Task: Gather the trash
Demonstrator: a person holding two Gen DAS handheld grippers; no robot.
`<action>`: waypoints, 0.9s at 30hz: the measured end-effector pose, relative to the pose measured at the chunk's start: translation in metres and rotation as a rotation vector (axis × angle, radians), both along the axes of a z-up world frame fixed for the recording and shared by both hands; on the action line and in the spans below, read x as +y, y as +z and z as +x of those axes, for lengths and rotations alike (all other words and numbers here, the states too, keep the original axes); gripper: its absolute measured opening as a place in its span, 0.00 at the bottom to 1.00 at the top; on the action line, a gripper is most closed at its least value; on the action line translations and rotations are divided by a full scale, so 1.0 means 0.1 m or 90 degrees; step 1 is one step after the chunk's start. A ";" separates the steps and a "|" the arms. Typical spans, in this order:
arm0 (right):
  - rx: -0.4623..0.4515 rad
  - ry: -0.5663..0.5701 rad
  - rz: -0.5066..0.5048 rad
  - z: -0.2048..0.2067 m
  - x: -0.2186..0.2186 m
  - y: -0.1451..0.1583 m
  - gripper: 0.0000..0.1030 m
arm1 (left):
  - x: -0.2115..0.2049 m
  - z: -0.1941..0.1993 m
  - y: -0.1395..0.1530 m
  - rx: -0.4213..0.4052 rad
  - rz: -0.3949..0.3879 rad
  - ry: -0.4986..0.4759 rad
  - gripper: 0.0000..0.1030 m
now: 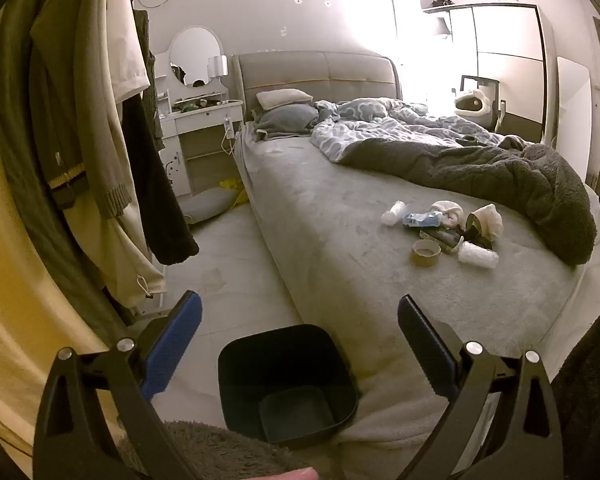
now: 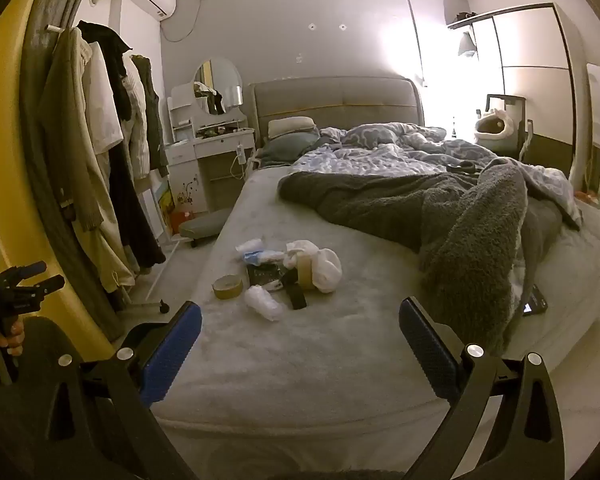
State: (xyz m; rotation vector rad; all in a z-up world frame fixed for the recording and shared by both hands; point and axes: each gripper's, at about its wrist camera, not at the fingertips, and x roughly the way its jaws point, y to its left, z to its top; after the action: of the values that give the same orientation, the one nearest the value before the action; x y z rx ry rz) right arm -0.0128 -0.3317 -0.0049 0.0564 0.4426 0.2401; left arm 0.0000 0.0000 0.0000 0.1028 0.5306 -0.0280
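- The left hand-held gripper [image 1: 300, 312] is nearest the left wrist camera, its blue-padded jaws spread wide with nothing between them.
- Just beyond it on the pale floor [image 1: 236, 280] stands a dark bin [image 1: 288, 380], empty, hard against the foot corner of the bed [image 1: 320, 216].
- The right hand-held gripper [image 2: 300, 312] is likewise wide open and holds nothing; it hangs above the foot of the bed.
- The trash [image 2: 284, 276] lies in a loose heap on the grey bed cover, well apart from both hand-held grippers: a roll of brown tape [image 2: 227, 287], crumpled white tissue [image 2: 326, 266], a clear plastic wrapper [image 2: 265, 302] and a few dark scraps.
- A dark fleece blanket [image 2: 440, 208] and a patterned duvet [image 2: 380, 156] are bunched across the far half of the bed.
- Clothes [image 2: 100, 152] hang on a rack to the left.
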 end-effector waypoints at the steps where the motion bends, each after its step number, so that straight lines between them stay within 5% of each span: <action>1: -0.001 0.000 -0.002 0.00 0.00 0.00 0.97 | 0.00 0.00 0.00 0.000 -0.001 0.000 0.97; 27: 0.007 0.009 -0.031 0.02 0.08 -0.03 0.97 | 0.00 0.00 0.00 -0.002 -0.004 -0.001 0.97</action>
State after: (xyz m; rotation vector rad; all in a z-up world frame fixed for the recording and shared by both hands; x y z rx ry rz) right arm -0.0104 -0.3238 -0.0077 0.0071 0.4591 0.2436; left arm 0.0000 0.0003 0.0000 0.0978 0.5277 -0.0310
